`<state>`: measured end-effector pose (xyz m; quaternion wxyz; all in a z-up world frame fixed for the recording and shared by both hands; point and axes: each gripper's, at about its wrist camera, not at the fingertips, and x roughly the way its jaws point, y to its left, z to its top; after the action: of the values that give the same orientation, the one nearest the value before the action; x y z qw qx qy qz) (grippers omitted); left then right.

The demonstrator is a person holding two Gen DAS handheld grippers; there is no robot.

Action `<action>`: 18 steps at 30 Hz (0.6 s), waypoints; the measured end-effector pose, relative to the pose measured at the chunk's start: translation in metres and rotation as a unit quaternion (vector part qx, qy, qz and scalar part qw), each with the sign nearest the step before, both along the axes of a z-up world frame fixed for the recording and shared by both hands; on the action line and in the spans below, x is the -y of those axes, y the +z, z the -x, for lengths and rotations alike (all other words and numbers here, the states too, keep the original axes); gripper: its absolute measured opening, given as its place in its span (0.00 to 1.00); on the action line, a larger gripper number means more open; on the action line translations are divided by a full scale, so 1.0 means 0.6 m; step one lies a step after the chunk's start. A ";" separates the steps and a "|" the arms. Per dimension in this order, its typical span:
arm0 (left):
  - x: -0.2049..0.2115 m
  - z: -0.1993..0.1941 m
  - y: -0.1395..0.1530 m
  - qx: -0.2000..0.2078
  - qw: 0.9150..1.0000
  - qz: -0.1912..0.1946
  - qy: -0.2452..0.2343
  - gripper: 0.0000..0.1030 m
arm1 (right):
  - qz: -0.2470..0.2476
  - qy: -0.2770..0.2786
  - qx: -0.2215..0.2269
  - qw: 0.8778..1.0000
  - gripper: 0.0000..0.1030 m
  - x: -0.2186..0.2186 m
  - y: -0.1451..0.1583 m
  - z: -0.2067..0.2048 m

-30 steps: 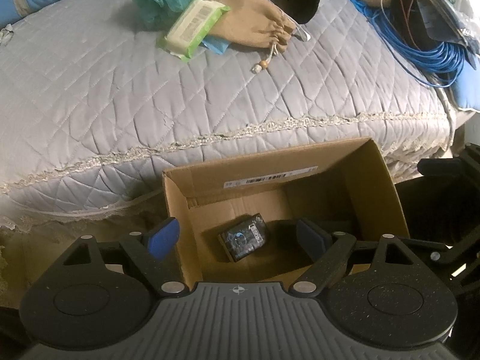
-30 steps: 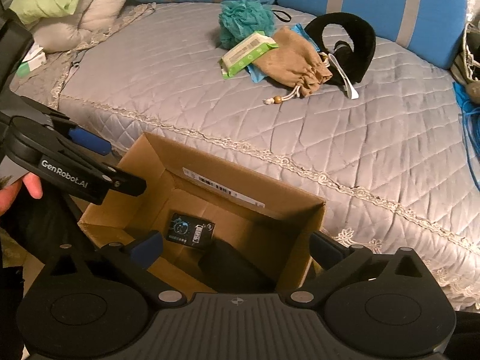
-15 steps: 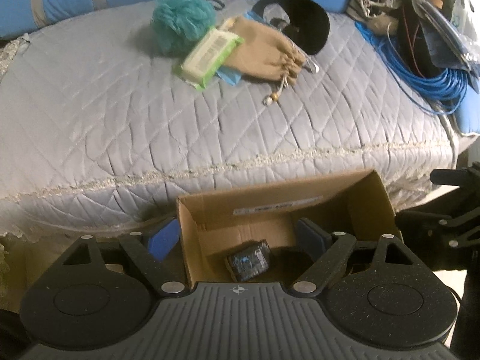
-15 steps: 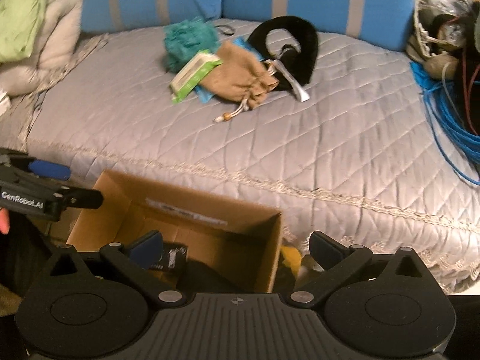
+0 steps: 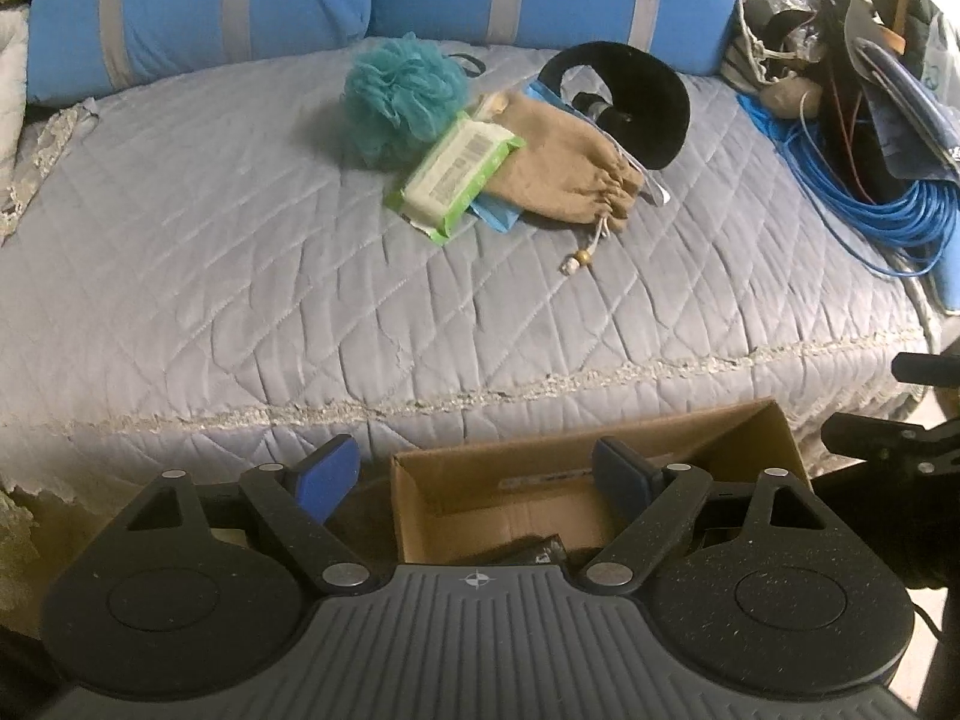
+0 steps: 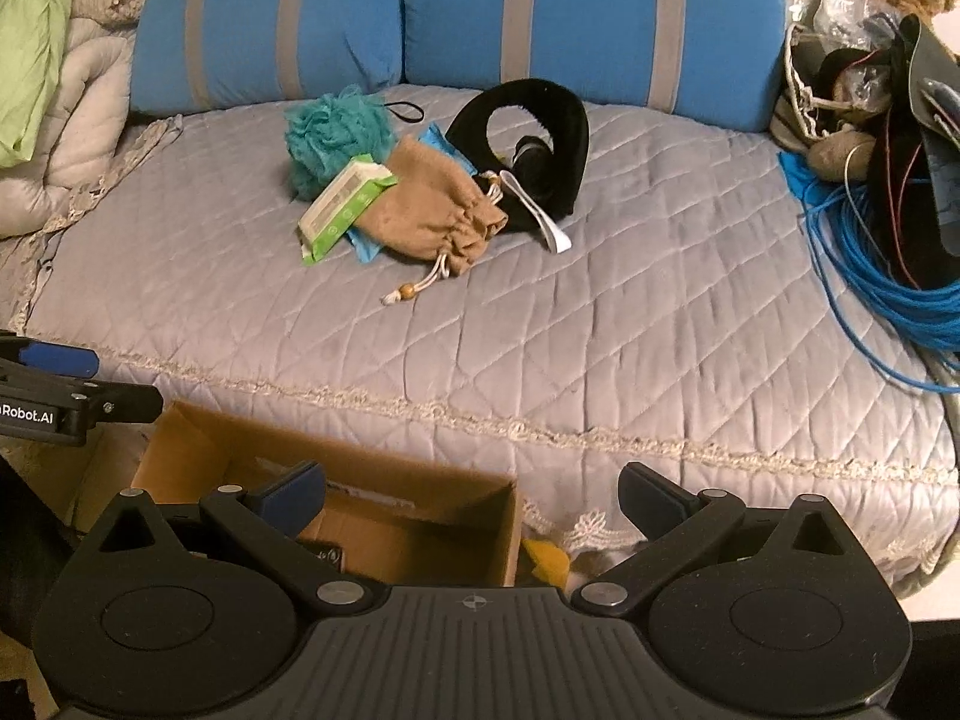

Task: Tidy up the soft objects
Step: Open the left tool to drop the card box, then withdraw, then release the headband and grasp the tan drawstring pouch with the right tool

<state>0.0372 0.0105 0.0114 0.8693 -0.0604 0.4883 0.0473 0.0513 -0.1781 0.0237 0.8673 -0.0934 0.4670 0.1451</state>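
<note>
Both grippers hung empty over the cardboard box, with the soft things heaped on the quilt above.

The left gripper (image 5: pixel 474 474) had its blue-padded fingers spread wide with nothing between them, low in the left wrist frame over the cardboard box (image 5: pixel 756 450); the right gripper (image 6: pixel 474 495) was likewise spread and empty, its left finger over the box's (image 6: pixel 420 480) open top; a dark packet (image 5: pixel 534 549) lay inside (mostly hidden by the gripper body); at upper centre of the grey quilt (image 5: pixel 240 276) the teal bath pouf (image 5: pixel 402 96), the green wet-wipes pack (image 5: pixel 456 171), the tan drawstring pouch (image 5: pixel 570 168) and the black neck pillow (image 5: pixel 636 96) touched in one heap; a coil of blue cable (image 5: pixel 888 210) lay at the right edge.
</note>
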 end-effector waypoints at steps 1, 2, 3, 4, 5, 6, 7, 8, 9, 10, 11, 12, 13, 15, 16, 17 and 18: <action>0.001 -0.001 0.001 0.001 1.000 -0.003 0.000 0.83 | 0.001 0.001 0.003 1.000 1.00 -0.001 0.000 -0.003; 0.002 -0.002 0.002 0.003 1.000 -0.005 -0.001 0.83 | 0.004 0.003 0.006 1.000 1.00 -0.002 0.001 -0.005; 0.002 -0.003 0.002 0.004 1.000 -0.006 -0.001 0.83 | 0.006 0.004 0.009 1.000 1.00 -0.004 0.001 -0.006; 0.003 -0.005 0.001 0.005 1.000 -0.007 -0.002 0.83 | 0.008 0.007 0.013 1.000 1.00 -0.005 0.001 -0.009; 0.003 -0.007 0.001 0.005 1.000 -0.009 -0.003 0.83 | 0.011 0.010 0.017 1.000 1.00 -0.006 0.002 -0.011; 0.004 -0.009 0.001 0.005 1.000 -0.010 -0.004 0.83 | 0.013 0.011 0.021 1.000 1.00 -0.007 0.003 -0.013; 0.003 -0.010 0.001 0.006 1.000 -0.011 -0.005 0.83 | 0.015 0.013 0.025 0.999 1.00 -0.008 0.004 -0.015; 0.003 -0.012 0.001 0.008 1.000 -0.013 -0.006 0.83 | 0.017 0.014 0.029 0.999 1.00 -0.008 0.004 -0.018; 0.003 -0.014 0.001 0.010 1.000 -0.016 -0.008 0.83 | 0.020 0.015 0.032 0.999 1.00 -0.007 0.004 -0.021; 0.003 -0.016 0.001 0.010 1.000 -0.020 -0.009 0.83 | 0.022 0.016 0.035 0.999 1.00 -0.007 0.005 -0.024; 0.003 -0.019 0.001 0.011 1.000 -0.023 -0.009 0.83 | 0.023 0.018 0.039 0.999 1.00 -0.007 0.005 -0.027; 0.003 -0.021 0.001 0.012 1.000 -0.026 -0.010 0.83 | 0.026 0.019 0.042 0.999 1.00 -0.007 0.005 -0.030; 0.002 -0.023 0.001 0.012 1.000 -0.027 -0.009 0.83 | 0.031 0.020 0.046 0.998 1.00 -0.007 0.004 -0.035; 0.000 -0.027 0.001 0.014 1.000 -0.025 -0.009 0.83 | 0.039 0.024 0.051 0.998 1.00 -0.008 0.002 -0.044; -0.001 -0.029 0.001 0.014 1.000 -0.025 -0.009 0.83 | 0.043 0.025 0.053 0.997 1.00 -0.009 0.001 -0.048; -0.001 -0.032 0.000 0.014 1.000 -0.024 -0.010 0.83 | 0.045 0.027 0.054 0.997 1.00 -0.010 0.000 -0.052; -0.001 -0.036 0.000 0.014 1.000 -0.025 -0.013 0.83 | 0.047 0.029 0.055 0.997 1.00 -0.011 -0.001 -0.057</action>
<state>0.0589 0.0113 0.0111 0.8779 -0.0335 0.4752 0.0476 0.0854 -0.1718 0.0230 0.8818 -0.1553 0.4218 0.1428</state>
